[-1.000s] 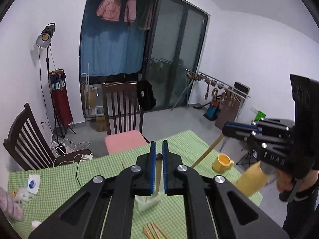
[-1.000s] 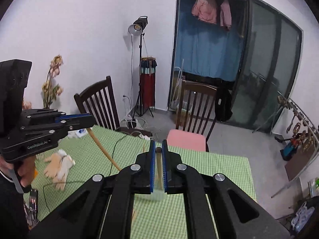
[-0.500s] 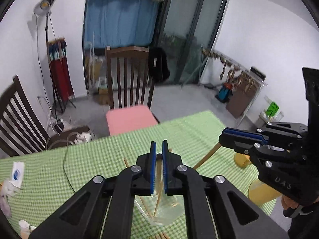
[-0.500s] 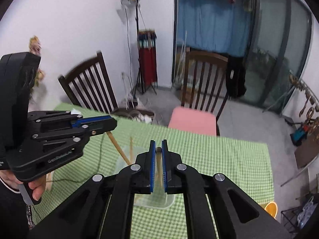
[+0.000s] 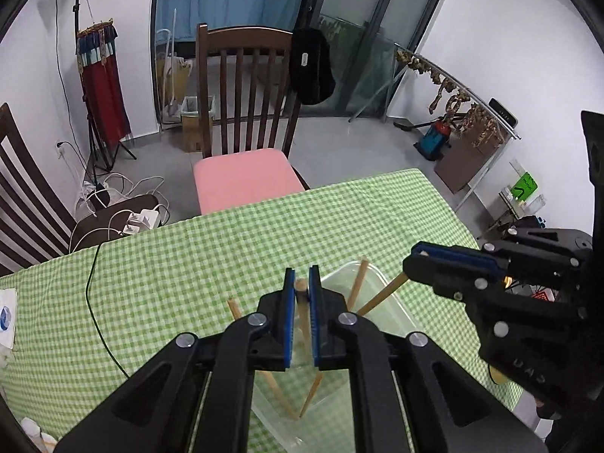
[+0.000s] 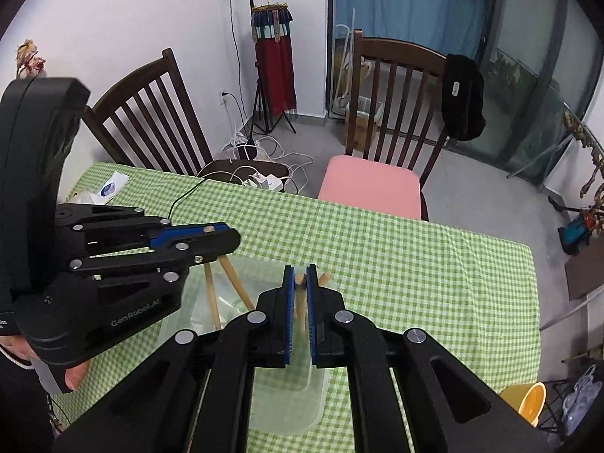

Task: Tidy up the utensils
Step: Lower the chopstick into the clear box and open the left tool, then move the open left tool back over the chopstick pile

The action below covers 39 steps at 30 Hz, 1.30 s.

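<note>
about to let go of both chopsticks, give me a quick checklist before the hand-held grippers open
1. Left hand-held gripper shut on its chopstick: ok.
2. Right hand-held gripper shut on its chopstick: ok.
3. Both chopsticks angled down into the clear plastic container: ok; the right one's shaft shows over the container in the left wrist view.
4. Lower tips resting on the container floor: cannot tell, they are hidden behind the fingers.
5. Chopsticks already in the container clear of the two being lowered: cannot tell.
6. Container flat on the green checked tablecloth, away from its edge: ok.
</note>
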### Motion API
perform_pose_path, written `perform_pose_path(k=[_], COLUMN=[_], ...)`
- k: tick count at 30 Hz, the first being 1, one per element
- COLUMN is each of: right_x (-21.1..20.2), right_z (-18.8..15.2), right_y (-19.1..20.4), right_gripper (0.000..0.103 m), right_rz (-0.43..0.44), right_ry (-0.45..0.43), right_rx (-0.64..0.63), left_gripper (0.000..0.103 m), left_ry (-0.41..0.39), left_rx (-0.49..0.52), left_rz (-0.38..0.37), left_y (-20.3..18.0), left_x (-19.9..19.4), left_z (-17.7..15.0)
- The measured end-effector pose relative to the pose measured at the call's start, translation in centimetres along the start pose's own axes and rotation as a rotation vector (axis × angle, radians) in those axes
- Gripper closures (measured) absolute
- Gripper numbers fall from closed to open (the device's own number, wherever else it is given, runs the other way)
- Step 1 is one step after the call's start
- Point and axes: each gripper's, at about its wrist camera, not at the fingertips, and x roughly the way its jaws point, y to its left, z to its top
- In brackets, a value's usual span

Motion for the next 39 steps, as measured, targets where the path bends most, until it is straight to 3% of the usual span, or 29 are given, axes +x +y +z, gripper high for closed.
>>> perform_pose_path(k=[4, 5, 6, 7, 8, 9, 11, 17, 20, 26, 30, 35, 39], right_x=[0.5, 0.8, 1.0, 1.1, 1.0, 0.8, 0.2, -2.5, -4.9, -10.0, -13.4, -16.0, -17.9], right_z=[0.4, 0.4, 0.4, 0.4, 0.4, 0.3, 0.2, -0.5, -1.4, -4.2, -6.3, -8.2, -10.8], right_y=[-0.7, -0.8, -0.9, -1.0, -1.1, -1.1, -1.2, -1.4, -1.1, -0.2, 0.6, 1.2, 1.9], right_gripper=[0.096, 0.096, 0.095, 0.094, 0.083, 0.06, 0.043, 0.043, 0.042, 0.03, 0.017, 0.017, 0.015], right_rz=[0.009, 0.018, 0.031, 0.027, 0.016, -0.012, -0.07, -0.083, -0.1, -0.115, -0.14, -0.141, -0.137], right_ry=[0.017, 0.033, 0.049, 0.053, 0.051, 0.04, 0.011, -0.006, -0.033, -0.085, -0.123, -0.161, -0.218], right_rx=[0.023, 0.031, 0.036, 0.039, 0.04, 0.03, 0.007, 0.017, 0.015, 0.008, -0.004, 0.02, 0.041], left_gripper=[0.098, 0.09, 0.074, 0.067, 0.064, 0.064, 0.063, 0.051, 0.041, 0.027, 0.012, 0.008, 0.008], left_ry=[0.015, 0.027, 0.034, 0.04, 0.034, 0.027, 0.023, -0.016, -0.045, -0.082, -0.125, -0.225, -0.318], left_rx=[-0.015, -0.023, -0.027, -0.026, -0.023, -0.019, -0.015, 0.005, -0.014, -0.063, -0.041, 0.057, 0.03], left_rz=[0.001, 0.004, 0.008, 0.027, 0.039, 0.054, 0.056, 0.1, 0.134, 0.187, 0.22, 0.282, 0.327], left_y=[0.5, 0.7, 0.7, 0.8, 0.8, 0.7, 0.6, 0.1, 0.0, -0.6, -1.8, -4.3, -5.3], left_x=[0.3, 0.4, 0.4, 0.4, 0.2, 0.0, -0.8, -4.6, -7.2, -12.7, -16.6, -21.5, -24.3], left_z=[0.2, 0.2, 0.2, 0.1, 0.2, 0.1, -0.1, -1.1, -2.0, -4.8, -7.4, -11.3, -15.0])
